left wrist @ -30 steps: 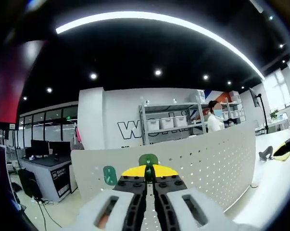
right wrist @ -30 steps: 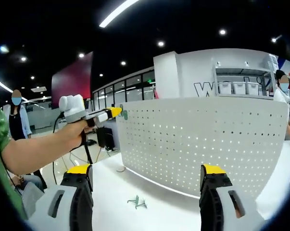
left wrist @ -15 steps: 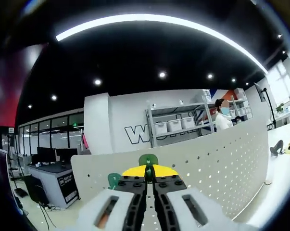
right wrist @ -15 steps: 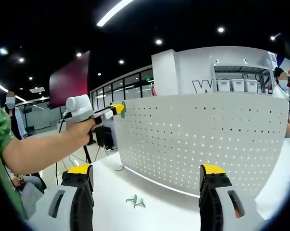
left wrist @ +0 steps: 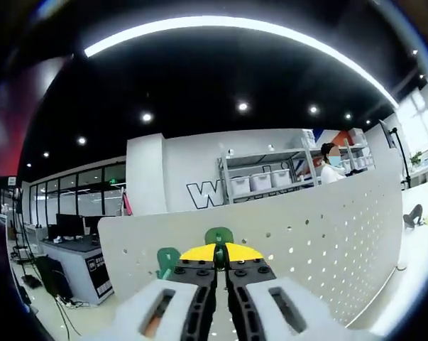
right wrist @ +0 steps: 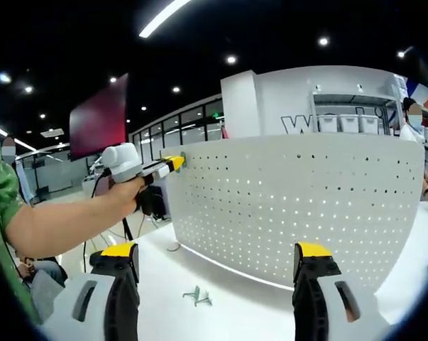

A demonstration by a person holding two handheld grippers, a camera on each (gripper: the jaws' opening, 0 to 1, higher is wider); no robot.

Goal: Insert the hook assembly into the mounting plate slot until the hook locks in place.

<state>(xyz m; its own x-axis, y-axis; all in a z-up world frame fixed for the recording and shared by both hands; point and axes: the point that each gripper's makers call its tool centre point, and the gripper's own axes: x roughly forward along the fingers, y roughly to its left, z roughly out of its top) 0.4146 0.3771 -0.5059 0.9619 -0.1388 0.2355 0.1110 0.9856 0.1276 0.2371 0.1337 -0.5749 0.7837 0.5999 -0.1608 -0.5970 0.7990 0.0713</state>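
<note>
Between the pinched-together jaws of the left gripper (left wrist: 215,254), a green hook (left wrist: 218,236) is gripped, its tip against the top edge of the white perforated plate (left wrist: 327,234). The right gripper (right wrist: 217,259) hangs wide apart, holding nothing, with small metal clips (right wrist: 197,295) on the table (right wrist: 235,305) between its jaws.

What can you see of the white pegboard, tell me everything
The pegboard is a white panel, probably painted metal, dotted with rows of small round holes. It stands upright on a white table. The left tool, shut on a green hook, is at its top corner. A second green hook sits by that edge.
</note>
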